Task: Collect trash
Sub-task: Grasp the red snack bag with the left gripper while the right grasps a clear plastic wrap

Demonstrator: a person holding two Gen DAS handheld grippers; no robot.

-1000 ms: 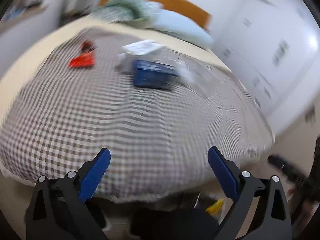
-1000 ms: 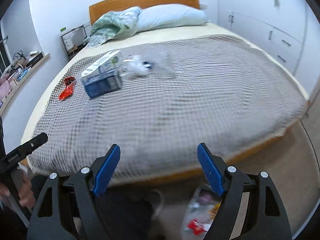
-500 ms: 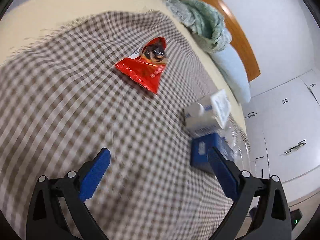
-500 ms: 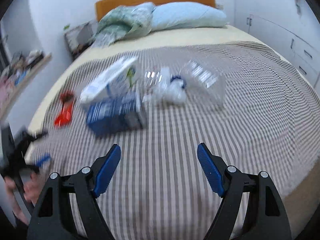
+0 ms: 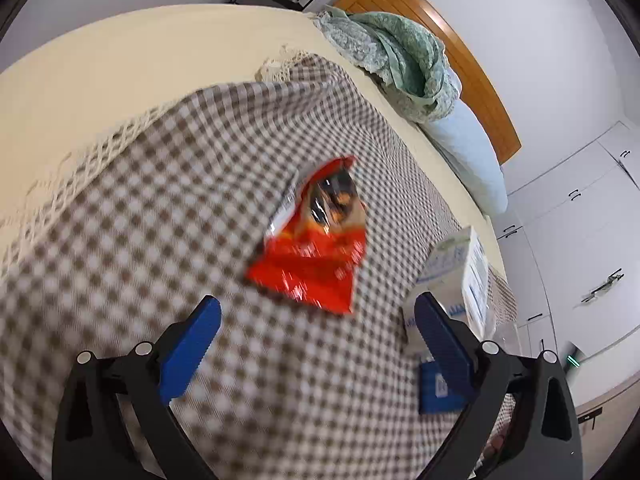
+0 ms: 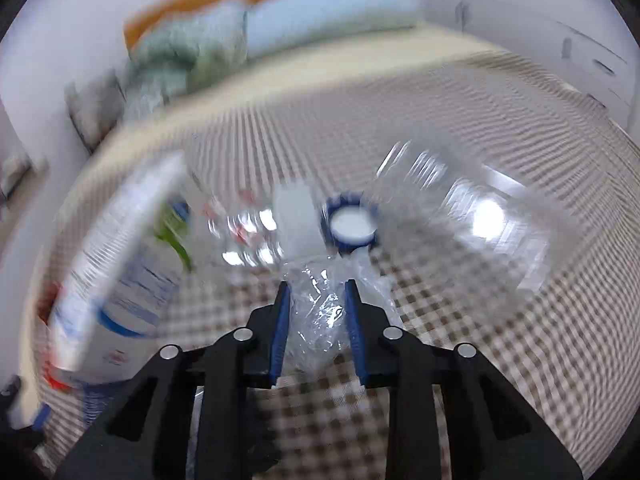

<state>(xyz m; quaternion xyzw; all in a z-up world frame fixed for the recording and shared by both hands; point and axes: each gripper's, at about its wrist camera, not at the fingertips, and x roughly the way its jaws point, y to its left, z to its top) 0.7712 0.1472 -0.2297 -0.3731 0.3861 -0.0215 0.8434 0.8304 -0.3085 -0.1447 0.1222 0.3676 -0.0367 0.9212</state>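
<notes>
A torn red snack wrapper (image 5: 316,248) lies on the checked blanket (image 5: 160,208). My left gripper (image 5: 316,300) hovers just short of it, open, with nothing between its blue pads. In the right wrist view a wad of crumpled clear plastic (image 6: 316,320) sits between the pads of my right gripper (image 6: 317,286). Its jaws are closing, and both pads touch the wad. Just beyond lies a clear plastic bottle (image 6: 460,200) with a blue-and-white cap (image 6: 352,226). A white carton (image 6: 116,276) lies to the left, blurred.
The white carton (image 5: 460,276) and a blue box (image 5: 434,390) lie right of the red wrapper. A green quilt (image 5: 400,60) and a pale blue pillow (image 5: 468,152) rest against the wooden headboard (image 5: 460,48). White wardrobes (image 5: 580,240) stand past the bed's far side.
Both grippers moved in over the bed. The left one came close to the red wrapper. The right one reached the clear plastic and its jaws narrowed around it.
</notes>
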